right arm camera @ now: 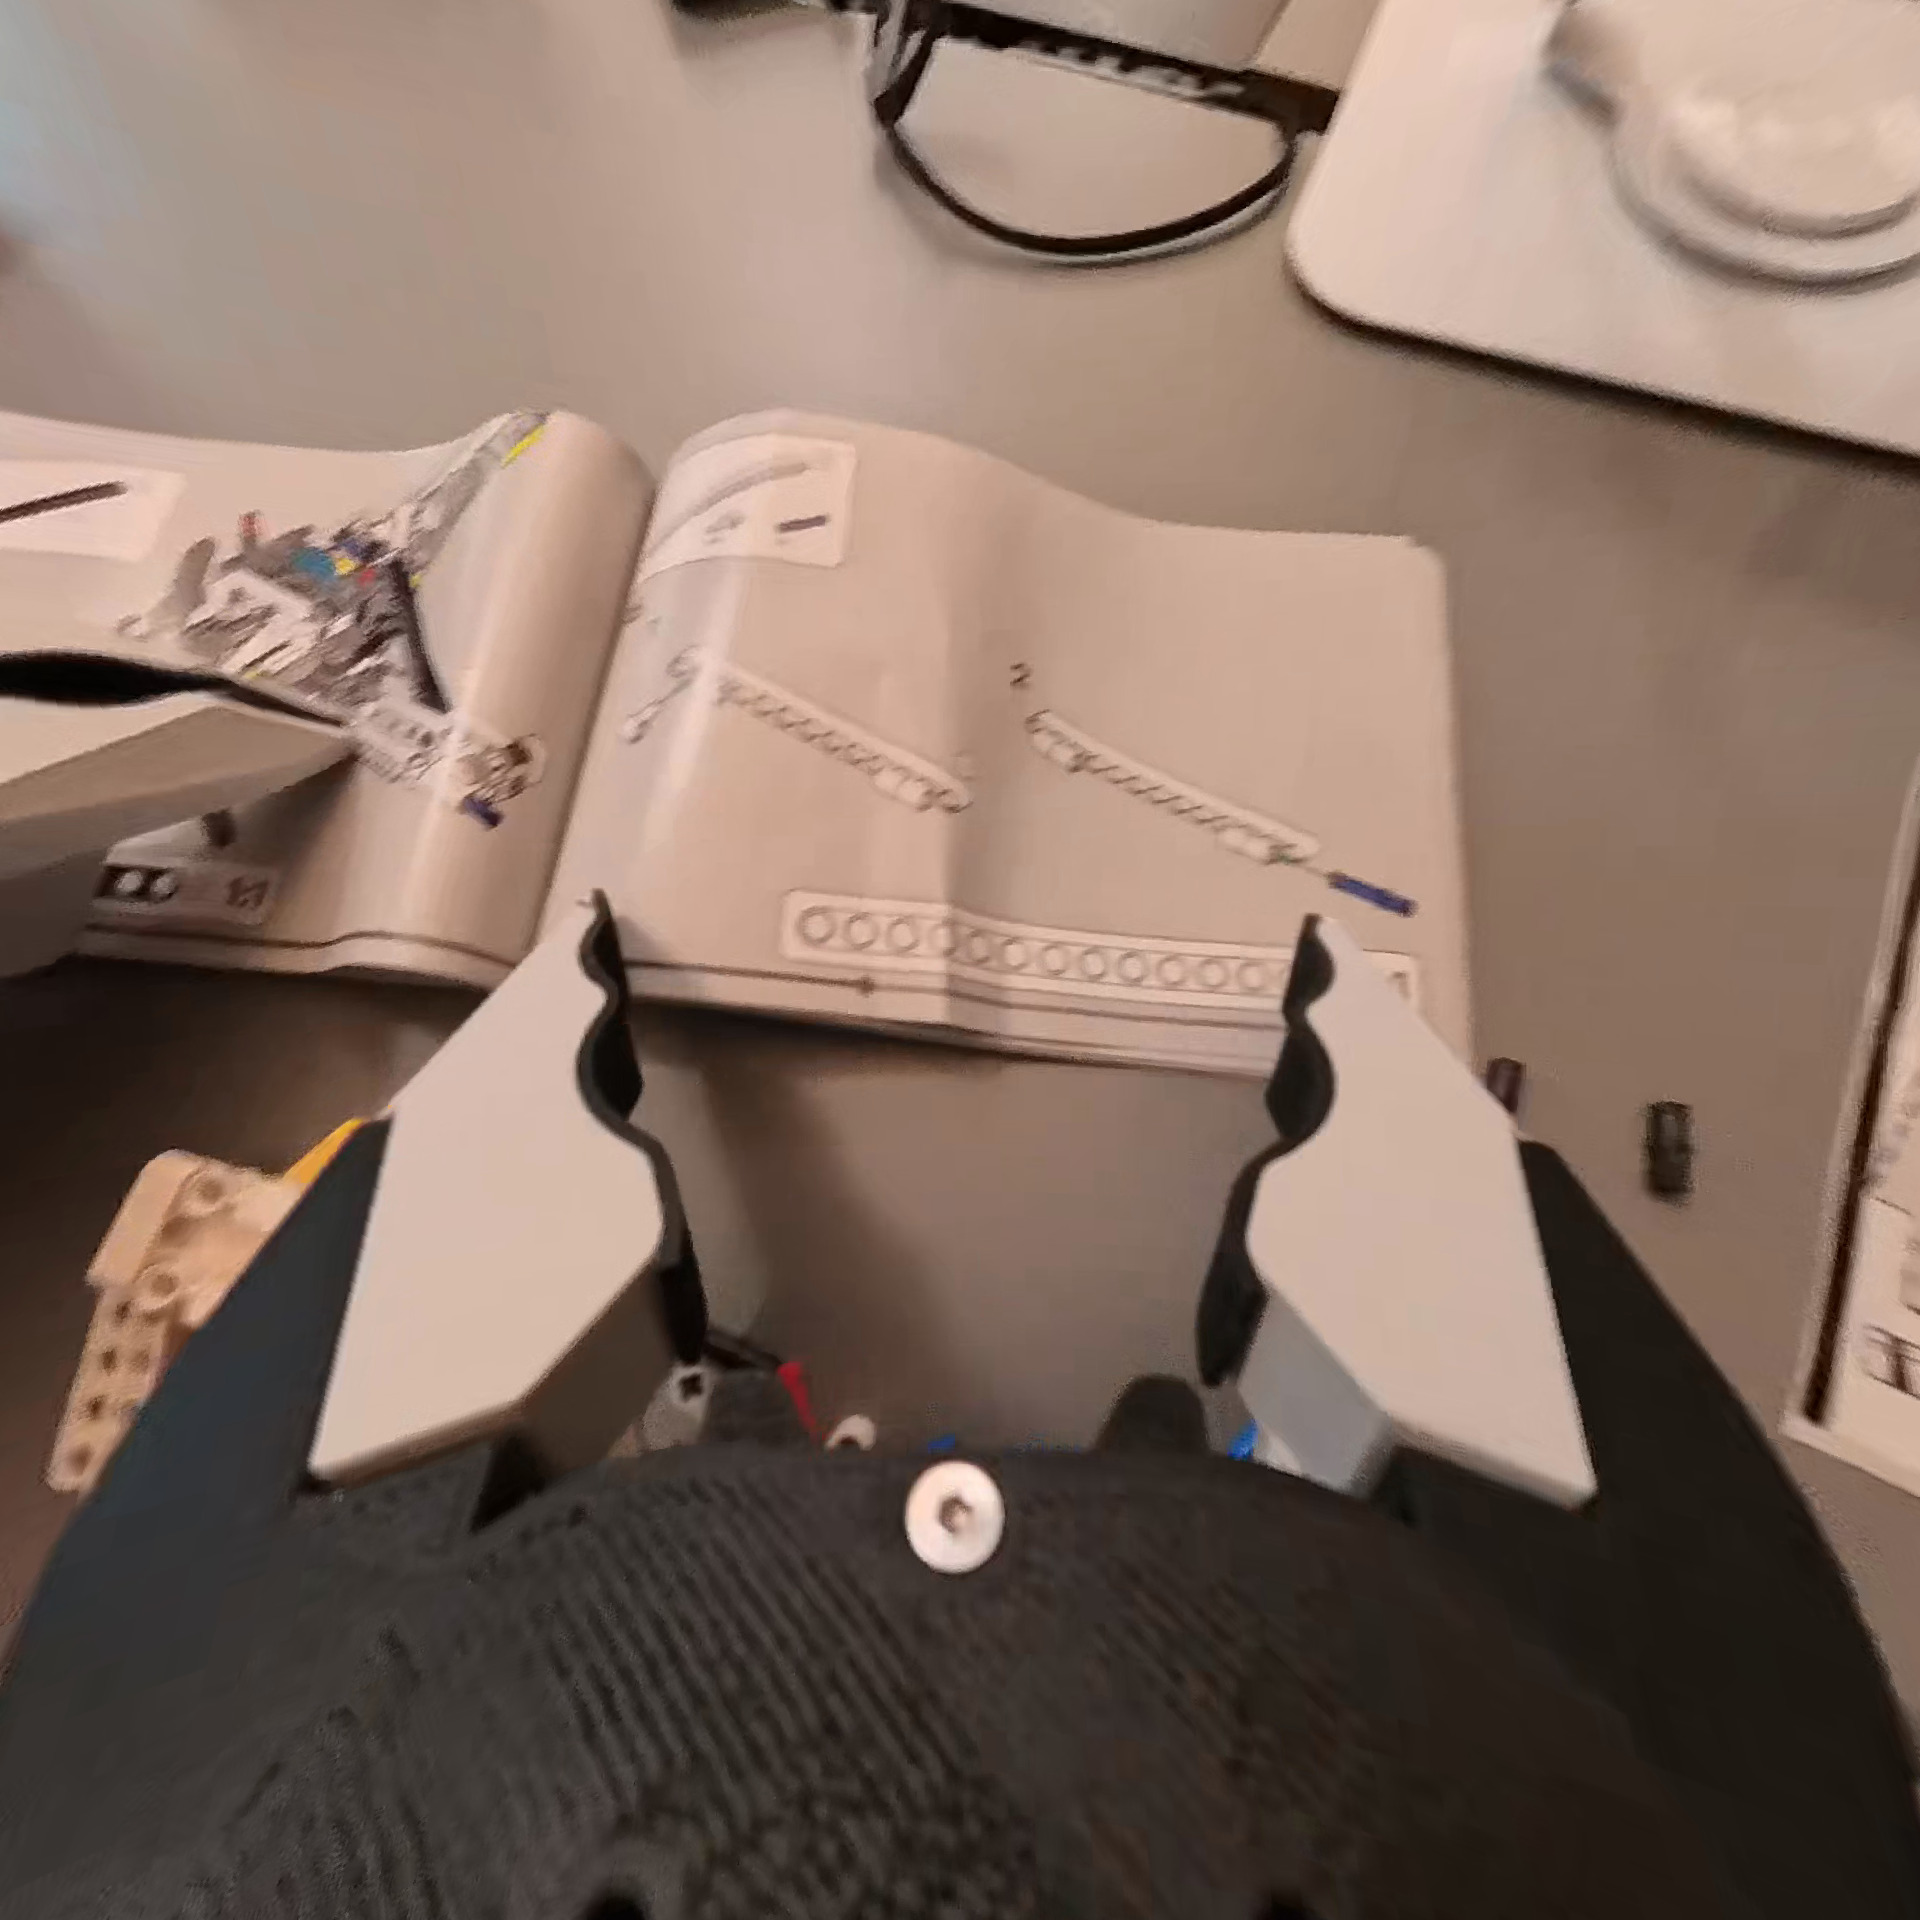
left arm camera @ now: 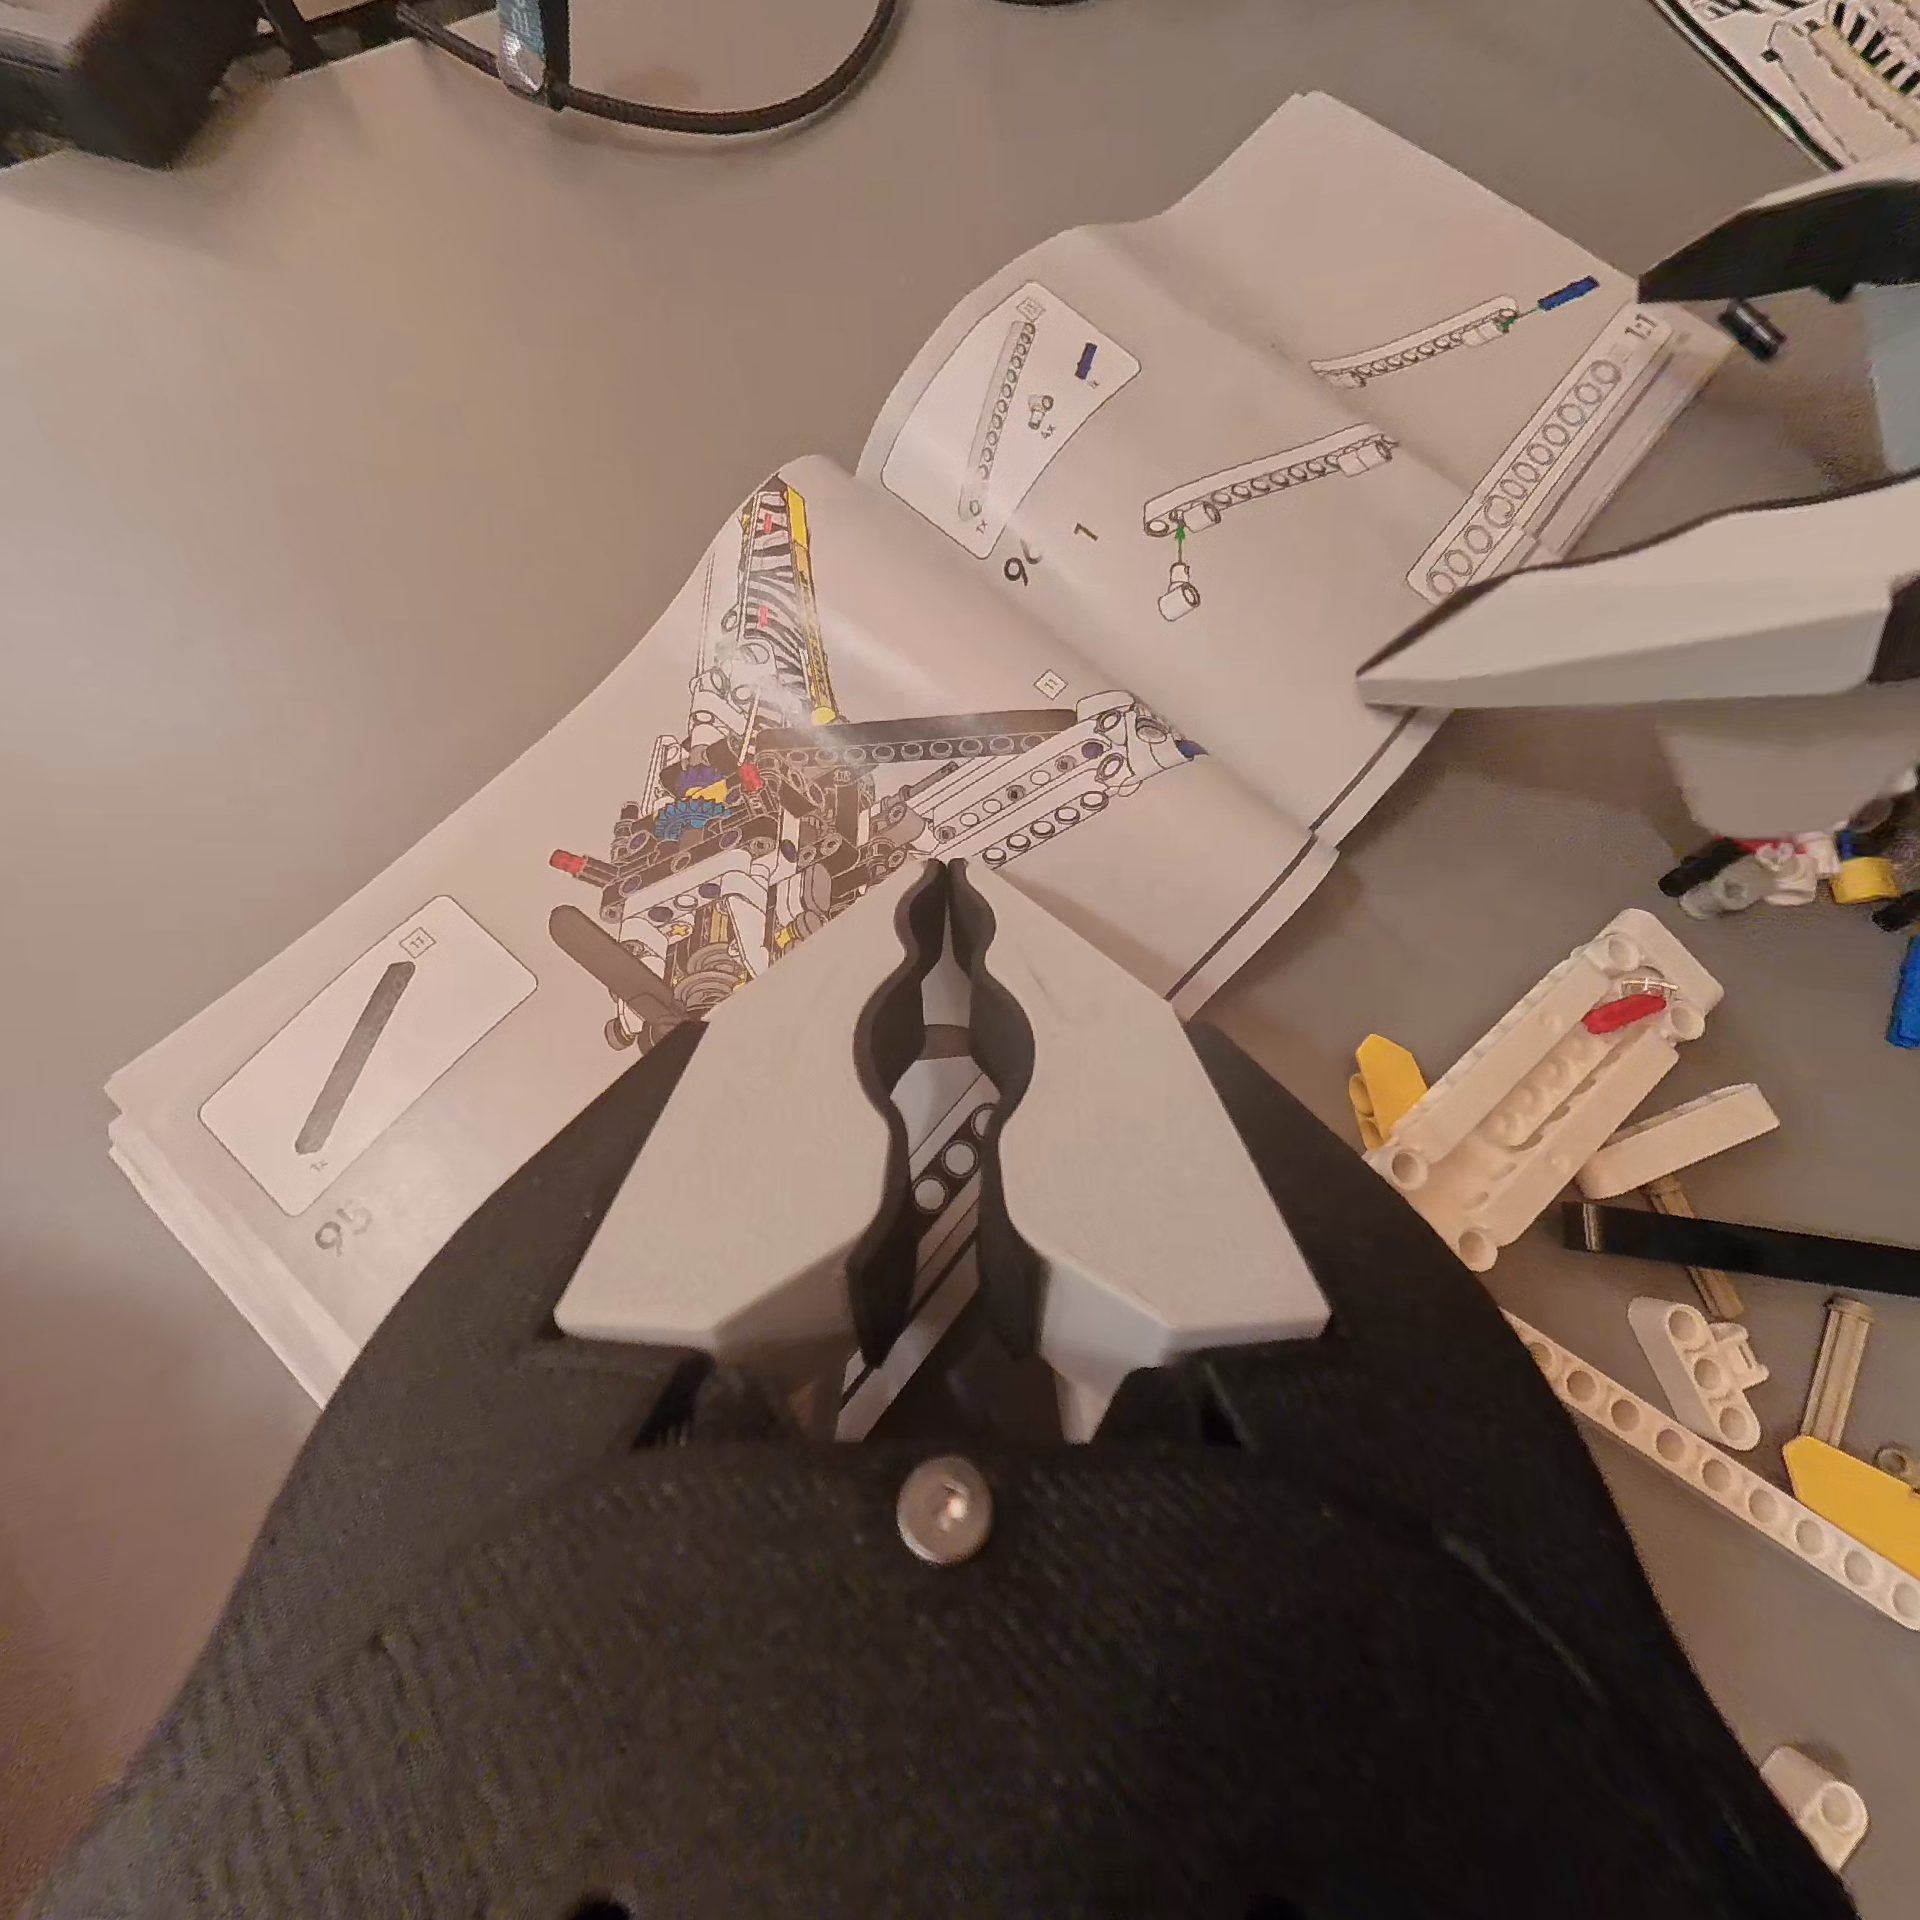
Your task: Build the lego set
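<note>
**A:** Left wrist view first. Left gripper [left arm camera: 948,871] pinched tight, tips touching, nothing between them, poised above the open instruction booklet [left arm camera: 665,790] on the grey table [left arm camera: 312,416]. Loose pieces off to the right: a white sub-assembly [left arm camera: 1538,1091] with a small red pin on it, a long white beam [left arm camera: 1714,1475], a black beam [left arm camera: 1745,1252], yellow bits, tan axles. Right gripper [left arm camera: 1507,457] visible farther off, spread wide over the booklet's far page.

**B:** And the right wrist view?

**A:** Blurred, so probably moving. Right gripper [right arm camera: 951,940] wide apart and empty, aimed at the booklet's right-hand page [right arm camera: 1039,727] with its drawings of a long holed beam and a blue pin. White sub-assembly [right arm camera: 166,1247] half hidden at lower left; a small dark pin [right arm camera: 1670,1143] alone on the table to the right.

**B:** Step in hand?

**A:** Likely reading the diagram, no part picked up yet.

**B:** Next move?

**A:** Probably fetching the long white beam, then the small connectors and the pin. Calls for a square grip across the beam's narrow sides.
</note>
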### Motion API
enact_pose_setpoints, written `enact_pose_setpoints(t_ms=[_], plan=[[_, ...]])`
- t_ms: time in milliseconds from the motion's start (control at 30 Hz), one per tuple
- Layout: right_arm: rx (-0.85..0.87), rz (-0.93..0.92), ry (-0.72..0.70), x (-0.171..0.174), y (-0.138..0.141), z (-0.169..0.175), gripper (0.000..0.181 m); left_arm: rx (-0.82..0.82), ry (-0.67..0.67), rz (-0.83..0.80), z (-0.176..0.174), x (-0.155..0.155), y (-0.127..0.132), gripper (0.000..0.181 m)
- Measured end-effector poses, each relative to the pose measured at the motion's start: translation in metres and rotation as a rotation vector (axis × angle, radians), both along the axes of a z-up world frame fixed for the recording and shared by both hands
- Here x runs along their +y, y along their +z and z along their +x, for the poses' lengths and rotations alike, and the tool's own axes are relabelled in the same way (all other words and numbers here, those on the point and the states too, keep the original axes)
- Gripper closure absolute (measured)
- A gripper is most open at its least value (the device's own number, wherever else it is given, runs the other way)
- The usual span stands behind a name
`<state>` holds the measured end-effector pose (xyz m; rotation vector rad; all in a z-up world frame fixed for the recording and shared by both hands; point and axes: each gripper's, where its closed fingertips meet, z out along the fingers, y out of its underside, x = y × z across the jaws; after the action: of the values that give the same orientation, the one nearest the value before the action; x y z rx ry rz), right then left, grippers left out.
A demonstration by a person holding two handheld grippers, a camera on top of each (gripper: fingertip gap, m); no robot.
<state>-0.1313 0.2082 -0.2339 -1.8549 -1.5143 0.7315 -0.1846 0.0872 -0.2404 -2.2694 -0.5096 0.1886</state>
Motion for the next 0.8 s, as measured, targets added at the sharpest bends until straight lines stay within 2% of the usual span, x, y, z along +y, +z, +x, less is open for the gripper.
enact_pose_setpoints(t_ms=[67,167,333,500,633,733,800], plan=[[-0.038,-0.047,-0.012,0.001,-0.008,-0.001,0.054,0.004,0.0,-0.003,0.0,0.0,0.0,0.18],[-0.057,-0.09,0.01,-0.006,-0.01,-0.001,0.069,0.011,-0.001,-0.006,0.0,0.0,0.0,0.18],[0.004,-0.245,0.23,-0.058,-0.001,-0.009,0.178,0.014,-0.002,-0.007,0.0,0.0,0.0,0.18],[0.21,-0.121,0.41,-0.097,0.039,-0.017,0.179,0.002,-0.001,0.001,0.0,0.0,0.0,0.18],[0.262,0.087,0.543,-0.124,0.045,-0.017,0.172,0.005,-0.002,0.002,0.0,0.0,0.0,0.18],[0.269,0.257,0.584,-0.132,0.045,-0.017,0.174,0.003,-0.002,0.003,0.0,0.0,0.0,0.18],[0.27,0.297,0.598,-0.137,0.044,-0.017,0.174,0.003,-0.002,0.003,0.0,0.0,0.0,0.18]])
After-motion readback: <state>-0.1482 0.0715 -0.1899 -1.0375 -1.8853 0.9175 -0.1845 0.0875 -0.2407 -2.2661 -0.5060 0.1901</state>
